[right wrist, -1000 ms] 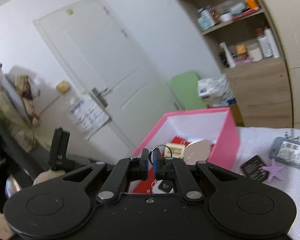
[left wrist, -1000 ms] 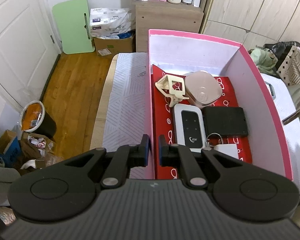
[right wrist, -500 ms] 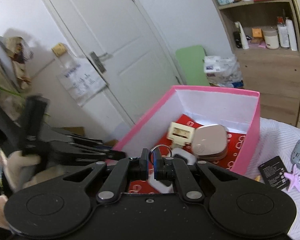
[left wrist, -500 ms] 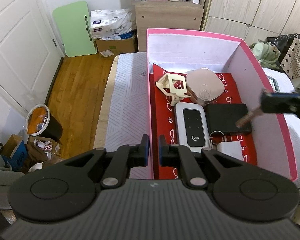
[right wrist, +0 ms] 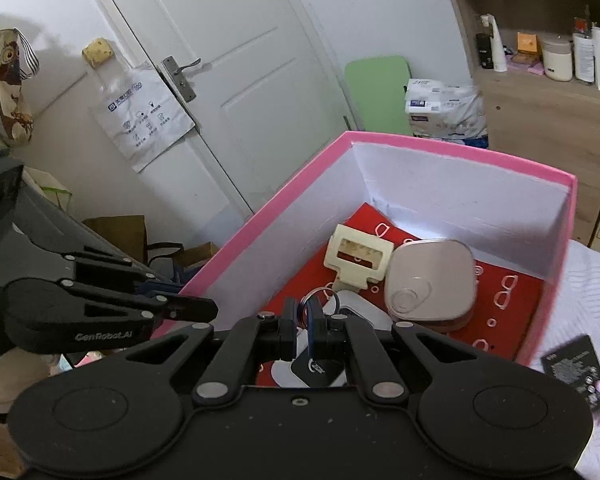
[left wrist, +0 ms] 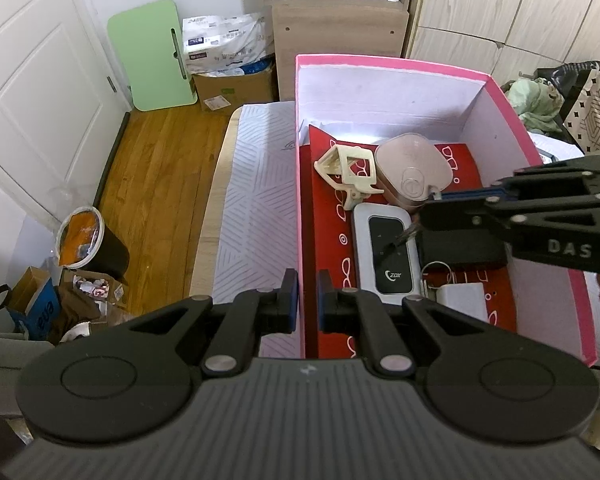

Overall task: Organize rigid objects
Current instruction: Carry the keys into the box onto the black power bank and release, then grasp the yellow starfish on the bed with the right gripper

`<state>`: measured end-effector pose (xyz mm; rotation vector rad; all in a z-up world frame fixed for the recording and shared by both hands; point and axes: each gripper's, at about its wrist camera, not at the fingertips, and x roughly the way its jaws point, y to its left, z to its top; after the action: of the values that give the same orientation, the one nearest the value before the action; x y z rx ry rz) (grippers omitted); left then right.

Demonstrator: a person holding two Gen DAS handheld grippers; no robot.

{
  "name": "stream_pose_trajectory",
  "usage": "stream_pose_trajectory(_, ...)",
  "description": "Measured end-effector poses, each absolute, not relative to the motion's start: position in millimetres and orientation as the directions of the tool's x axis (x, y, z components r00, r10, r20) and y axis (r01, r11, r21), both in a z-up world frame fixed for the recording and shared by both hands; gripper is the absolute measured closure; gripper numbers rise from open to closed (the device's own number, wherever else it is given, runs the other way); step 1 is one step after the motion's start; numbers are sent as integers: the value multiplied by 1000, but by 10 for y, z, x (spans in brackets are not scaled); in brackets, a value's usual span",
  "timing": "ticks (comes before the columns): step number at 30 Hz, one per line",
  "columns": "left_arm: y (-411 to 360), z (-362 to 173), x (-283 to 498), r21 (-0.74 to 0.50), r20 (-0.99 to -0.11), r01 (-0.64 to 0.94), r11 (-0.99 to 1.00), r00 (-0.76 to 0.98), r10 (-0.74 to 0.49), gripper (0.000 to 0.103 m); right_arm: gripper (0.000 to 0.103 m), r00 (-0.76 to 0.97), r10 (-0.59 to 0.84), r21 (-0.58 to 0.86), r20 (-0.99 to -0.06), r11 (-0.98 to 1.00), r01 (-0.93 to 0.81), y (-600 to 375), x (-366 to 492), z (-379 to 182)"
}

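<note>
Left wrist view: the left gripper (left wrist: 308, 296) straddles the near-left wall of the pink box (left wrist: 298, 184), its fingers nearly together, one outside and one inside, pinching the wall between them. The box sits on a white patterned bed cover (left wrist: 256, 208). Inside, on a red lining, lie a cream plastic clip (left wrist: 350, 172) and a rounded beige case (left wrist: 414, 174) toward the far wall, a white-and-black pocket router (left wrist: 386, 254) near the middle, a black flat case (left wrist: 460, 246) beside it, and a white adapter with a key ring (left wrist: 458, 294) at the near end. The right gripper (left wrist: 432, 210) reaches in over the box from the right wall, with a key (left wrist: 404, 236) hanging from its tip above the router.

Right wrist view: the right gripper's (right wrist: 304, 320) fingers are closed tight on the key's blue head (right wrist: 311, 316), a metal ring (right wrist: 314, 300) standing above them, over the box interior (right wrist: 440, 184). The left gripper (right wrist: 188, 308) appears at the box's left wall.
</note>
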<state>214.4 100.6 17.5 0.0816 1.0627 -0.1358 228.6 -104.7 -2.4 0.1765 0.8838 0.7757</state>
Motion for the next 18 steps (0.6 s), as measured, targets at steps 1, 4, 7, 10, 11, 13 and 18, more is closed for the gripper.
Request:
stream_pose_trajectory(1, 1005, 174, 2149, 2, -875, 150, 989, 479, -71, 96, 91, 394, 673, 443, -626, 723, -530, -1050, 2296, -24)
stream_pose_trajectory(4, 998, 160, 2155, 9, -874, 147, 989, 482, -64, 96, 89, 429, 667, 444, -609, 735, -512, -1135, 2281, -2)
stream_pose_trajectory(7, 998, 134, 2151, 13, -874, 147, 989, 482, -60, 96, 88, 444, 677, 472, -587, 732, -491, -1276, 2235, 38)
stream_pose_trajectory(10, 1017, 107, 2158, 5, -876, 144, 990, 478, -65, 96, 87, 476, 669, 479, -571, 742, -469, -1443, 2143, 99)
stream_pose_trajectory(11, 1017, 104, 2154, 4, -877, 144, 990, 476, -66, 96, 86, 488, 665, 480, -566, 747, -461, -1506, 2111, 120)
stream_pose_trajectory(13, 1019, 98, 2151, 3, -877, 143, 990, 475, -66, 96, 84, 521, 649, 480, -554, 760, -438, -1660, 2031, 165)
stream_pose_trajectory(18, 1039, 83, 2156, -5, -876, 138, 990, 476, -71, 96, 80, 600, 581, 459, -549, 810, -364, -2091, 1863, 247)
